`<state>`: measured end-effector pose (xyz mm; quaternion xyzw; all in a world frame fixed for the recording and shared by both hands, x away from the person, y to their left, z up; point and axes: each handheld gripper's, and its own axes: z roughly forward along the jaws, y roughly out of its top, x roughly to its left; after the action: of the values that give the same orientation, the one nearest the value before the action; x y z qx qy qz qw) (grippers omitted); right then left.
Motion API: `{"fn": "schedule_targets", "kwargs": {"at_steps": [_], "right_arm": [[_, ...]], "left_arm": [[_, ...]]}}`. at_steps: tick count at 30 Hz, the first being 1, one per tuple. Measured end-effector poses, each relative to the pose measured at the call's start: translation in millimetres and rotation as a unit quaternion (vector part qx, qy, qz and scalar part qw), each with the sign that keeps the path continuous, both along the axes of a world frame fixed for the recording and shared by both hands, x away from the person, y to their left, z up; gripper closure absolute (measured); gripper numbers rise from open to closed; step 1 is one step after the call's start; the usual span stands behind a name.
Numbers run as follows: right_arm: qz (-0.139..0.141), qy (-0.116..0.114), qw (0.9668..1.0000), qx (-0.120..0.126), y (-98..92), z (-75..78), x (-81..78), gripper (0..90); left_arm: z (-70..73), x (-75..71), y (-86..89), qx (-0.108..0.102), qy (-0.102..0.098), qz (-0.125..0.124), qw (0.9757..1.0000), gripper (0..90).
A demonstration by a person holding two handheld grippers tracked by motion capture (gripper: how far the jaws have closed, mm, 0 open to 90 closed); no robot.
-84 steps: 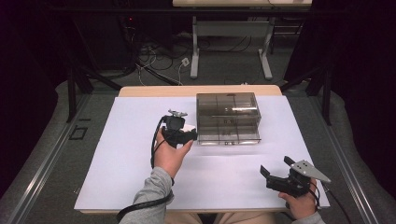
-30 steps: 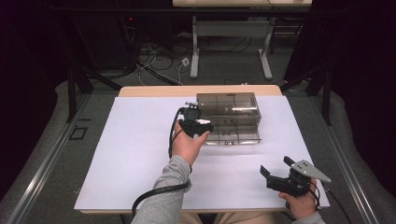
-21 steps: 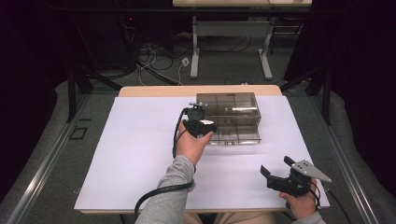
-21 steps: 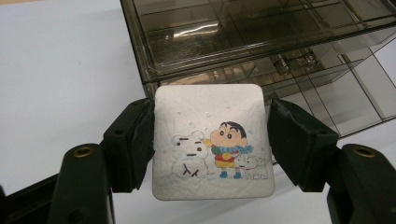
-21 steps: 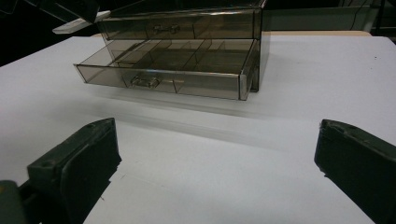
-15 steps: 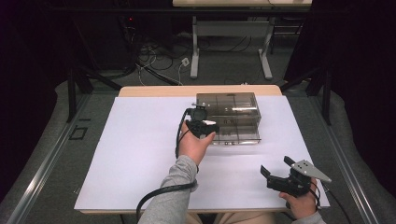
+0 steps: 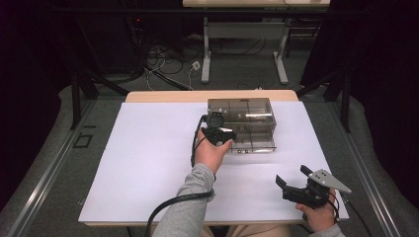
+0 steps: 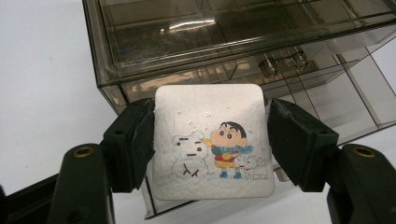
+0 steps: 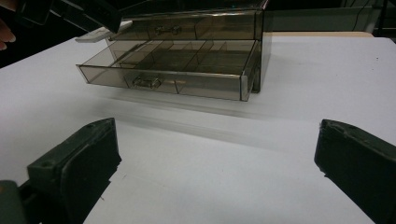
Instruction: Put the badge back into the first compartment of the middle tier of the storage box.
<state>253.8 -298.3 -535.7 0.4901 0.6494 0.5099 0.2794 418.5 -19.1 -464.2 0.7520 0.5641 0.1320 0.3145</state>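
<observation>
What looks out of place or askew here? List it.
Little stands out. The organizer box has its lower drawer pulled out, divided and with nothing lying in it that I can see. The left gripper holds a white cartoon card by its side edges over the drawer's corner. The right gripper is open.

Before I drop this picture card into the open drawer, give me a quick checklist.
1. Picture card held between the left tongs: ok.
2. Bottom drawer of the smoky plastic box pulled open: ok.
3. Drawer compartments free of clutter: ok.
4. Card directly above a compartment: cannot tell.
5. Right tongs open, well clear of the box: ok.
</observation>
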Motion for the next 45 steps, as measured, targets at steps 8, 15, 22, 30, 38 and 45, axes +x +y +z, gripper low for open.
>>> {"fn": "schedule_targets", "kwargs": {"at_steps": [8,15,22,30,38,45], "right_arm": [[0.002,-0.003,1.0000,0.003,-0.7,0.2,0.2,0.0],[0.003,-0.003,1.0000,0.004,-0.6,0.5,0.3,0.0],[0.004,-0.003,1.0000,0.001,0.3,-0.1,0.7,0.0],[0.002,-0.002,1.0000,0.002,0.9,-0.6,0.8,0.0],[0.004,-0.002,1.0000,0.002,0.6,-0.5,0.8,0.0],[0.002,-0.002,1.0000,0.002,1.0,-0.8,0.9,0.0]], "left_arm": [[-5.7,3.9,-3.1,-0.003,0.015,0.027,0.9995,33.6],[-9.2,6.1,-1.7,-0.009,0.017,0.039,0.9991,33.6],[-15.2,7.5,-3.5,-0.010,0.019,0.039,0.9990,33.6],[-22.5,9.2,-3.3,-0.009,0.027,0.041,0.9987,33.6],[-24.6,9.3,-3.0,-0.009,0.035,0.039,0.9986,33.6],[-23.9,8.3,-4.9,-0.002,0.026,0.032,0.9991,37.9]]}}
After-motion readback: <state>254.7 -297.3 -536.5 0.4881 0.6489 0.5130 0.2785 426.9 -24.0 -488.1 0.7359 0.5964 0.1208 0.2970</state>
